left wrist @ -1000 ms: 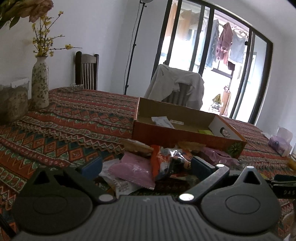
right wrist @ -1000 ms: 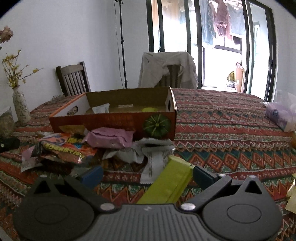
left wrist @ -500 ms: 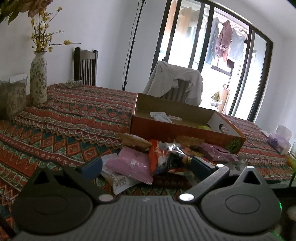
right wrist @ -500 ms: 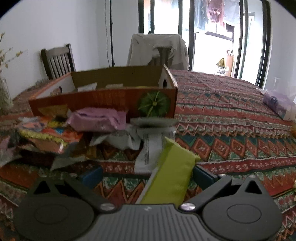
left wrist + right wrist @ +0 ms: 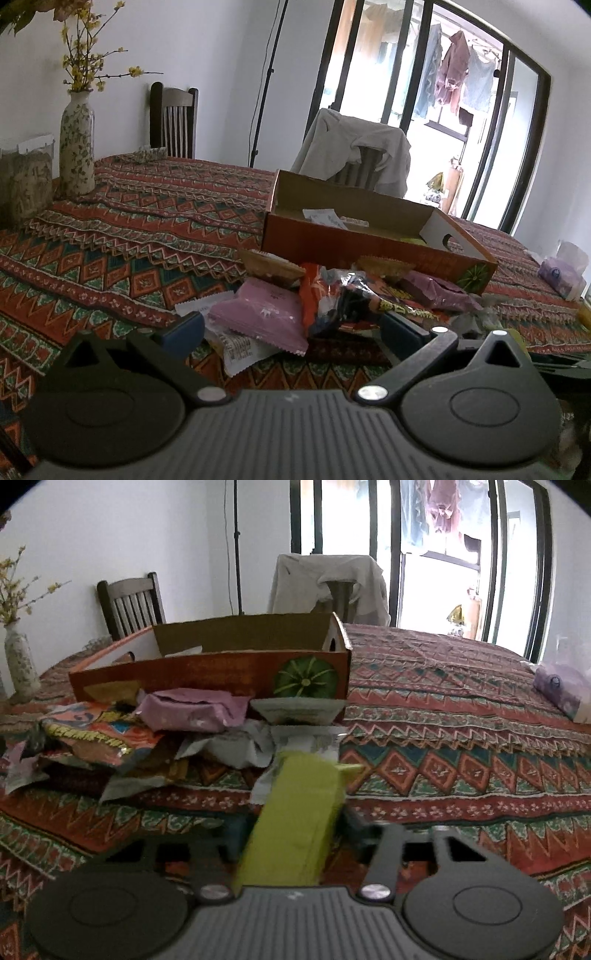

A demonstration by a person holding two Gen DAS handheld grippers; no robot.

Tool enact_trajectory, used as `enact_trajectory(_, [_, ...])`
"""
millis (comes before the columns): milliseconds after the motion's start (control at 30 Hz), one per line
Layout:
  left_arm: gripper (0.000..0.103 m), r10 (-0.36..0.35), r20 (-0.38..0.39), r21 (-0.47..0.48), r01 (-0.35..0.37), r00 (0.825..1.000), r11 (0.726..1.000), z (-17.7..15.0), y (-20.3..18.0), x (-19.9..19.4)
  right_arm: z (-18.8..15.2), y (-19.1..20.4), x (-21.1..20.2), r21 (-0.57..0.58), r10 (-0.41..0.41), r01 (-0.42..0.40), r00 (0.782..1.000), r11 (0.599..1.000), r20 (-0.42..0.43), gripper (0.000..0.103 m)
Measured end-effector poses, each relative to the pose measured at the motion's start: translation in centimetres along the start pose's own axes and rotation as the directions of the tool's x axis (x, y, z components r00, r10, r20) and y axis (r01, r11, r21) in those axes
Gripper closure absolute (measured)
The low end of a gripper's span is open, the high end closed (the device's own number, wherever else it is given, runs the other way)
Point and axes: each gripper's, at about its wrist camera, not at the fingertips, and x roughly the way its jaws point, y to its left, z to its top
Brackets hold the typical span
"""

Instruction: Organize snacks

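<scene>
A pile of snack packets lies on the patterned tablecloth in front of an open orange cardboard box (image 5: 369,242), which also shows in the right wrist view (image 5: 207,670). My left gripper (image 5: 291,326) is open and empty, its fingers on either side of a pink packet (image 5: 266,312) and an orange packet (image 5: 314,295). My right gripper (image 5: 291,829) is shut on a yellow-green packet (image 5: 295,812) that sticks up between its fingers. A purple packet (image 5: 192,710) and a colourful packet (image 5: 99,734) lie by the box.
A flowered vase (image 5: 77,144) and a clear container (image 5: 22,181) stand at the table's left. Two chairs, one draped with a white garment (image 5: 354,147), stand behind the table. A purple tissue pack (image 5: 561,690) lies at the right.
My right gripper's fingers closed in on the yellow-green packet, which now stands steeper between them. My left gripper drew back a little from the pile and stayed open.
</scene>
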Motion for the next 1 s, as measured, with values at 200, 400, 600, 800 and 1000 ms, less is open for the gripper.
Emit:
enact_trajectory(200, [0.000, 0.008, -0.012, -0.001, -0.008, 1.000, 1.000, -0.1, -0.1, 0.1, -0.5, -0.4, -0.4, -0.012, 0.009, -0.009, 1.000, 1.000, 0.027, 0.065])
enact_trajectory(400, [0.000, 0.013, -0.024, -0.012, -0.013, 1.000, 1.000, 0.0, 0.3, 0.4, -0.2, -0.6, -1.9, -0.003, 0.008, -0.008, 0.995, 1.000, 0.102, 0.065])
enact_trajectory(600, [0.000, 0.031, -0.088, 0.007, -0.030, 0.996, 1.000, 0.0, 0.9, 1.3, 0.4, -0.7, -3.1, 0.003, 0.006, -0.006, 0.988, 1.000, 0.157, 0.065])
enact_trajectory(800, [0.000, 0.081, -0.114, 0.066, -0.074, 0.990, 0.995, 0.2, 1.4, 2.5, 0.4, -0.6, -3.1, 0.004, 0.008, -0.009, 0.987, 1.000, 0.160, 0.065])
enact_trajectory(1000, [0.000, 0.157, -0.131, 0.172, -0.134, 0.979, 0.976, 1.0, 1.2, 4.7, 0.4, -0.9, -3.0, 0.017, -0.004, 0.001, 0.987, 1.000, 0.163, 0.065])
